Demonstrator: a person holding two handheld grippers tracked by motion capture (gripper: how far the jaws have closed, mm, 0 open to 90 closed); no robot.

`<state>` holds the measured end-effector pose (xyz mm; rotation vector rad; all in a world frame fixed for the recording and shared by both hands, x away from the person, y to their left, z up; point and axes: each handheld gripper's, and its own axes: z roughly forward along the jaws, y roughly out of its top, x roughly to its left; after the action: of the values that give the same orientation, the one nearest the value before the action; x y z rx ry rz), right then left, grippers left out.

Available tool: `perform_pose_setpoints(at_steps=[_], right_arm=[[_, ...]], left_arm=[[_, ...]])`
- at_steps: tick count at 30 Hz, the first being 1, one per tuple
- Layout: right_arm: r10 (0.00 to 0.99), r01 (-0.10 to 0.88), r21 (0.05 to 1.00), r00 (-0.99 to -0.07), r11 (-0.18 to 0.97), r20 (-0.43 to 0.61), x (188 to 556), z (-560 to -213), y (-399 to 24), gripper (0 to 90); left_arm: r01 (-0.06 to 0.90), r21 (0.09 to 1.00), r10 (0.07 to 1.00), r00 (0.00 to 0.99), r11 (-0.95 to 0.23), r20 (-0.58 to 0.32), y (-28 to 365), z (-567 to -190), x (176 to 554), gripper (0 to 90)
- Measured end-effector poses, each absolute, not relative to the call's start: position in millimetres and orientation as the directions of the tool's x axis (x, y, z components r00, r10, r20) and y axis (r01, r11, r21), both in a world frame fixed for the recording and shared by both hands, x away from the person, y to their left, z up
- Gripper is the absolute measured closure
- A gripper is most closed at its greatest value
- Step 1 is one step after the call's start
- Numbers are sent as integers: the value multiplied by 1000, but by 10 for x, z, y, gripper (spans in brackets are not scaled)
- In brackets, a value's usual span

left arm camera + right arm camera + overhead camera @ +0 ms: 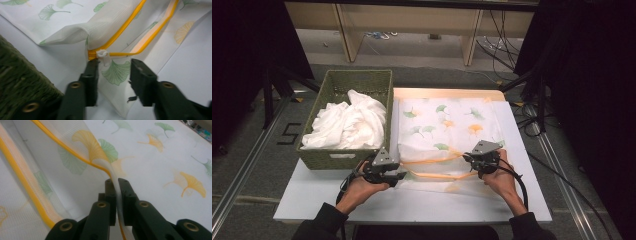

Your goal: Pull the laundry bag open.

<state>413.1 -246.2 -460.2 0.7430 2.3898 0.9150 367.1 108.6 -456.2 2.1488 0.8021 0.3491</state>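
Unzipped mesh laundry bag (447, 135) beside basket (328, 155): light, limp. Right gripper (117, 185) pinching rim; left gripper (113, 72) spread at zipper pull (103, 55), likeliest hold.

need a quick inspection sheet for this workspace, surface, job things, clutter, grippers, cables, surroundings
surface: white rectangular table board, bare along the near edge.
job's things: white mesh laundry bag with ginkgo-leaf print and orange zipper lies flat; its white zipper pull sits at the left end, the zipper open.
clutter: green woven basket on the table's left part, holding crumpled white cloth.
grippers: left gripper open, jaws astride the pull without pressing; right gripper shut on the bag's edge.
cables: black cable trails from the right gripper.
surroundings: grey floor, wooden frame legs, loose wires behind.
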Motion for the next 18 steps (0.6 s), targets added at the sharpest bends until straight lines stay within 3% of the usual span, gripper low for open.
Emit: perform_pose_setpoints(at_steps=[1,4,13,18], right_arm=[[629,309,712,-740,630,-236,4133,-4574,-2464,891],[628,292,726,-740,623,-241,4136,-4543,-2471,893],[632,279,738,-734,614,-249,4153,-4442,-2478,893],[632,273,738,-730,617,-259,4187,-4434,-2491,894]], left_arm=[[422,760,664,748,-494,17,1086,-4501,3656,420],[421,770,675,738,-479,17,1089,-4400,3626,366],[370,814,678,734,-448,40,1083,-4034,3603,323],[349,823,714,694,-448,94,1296,-3716,3704,291]])
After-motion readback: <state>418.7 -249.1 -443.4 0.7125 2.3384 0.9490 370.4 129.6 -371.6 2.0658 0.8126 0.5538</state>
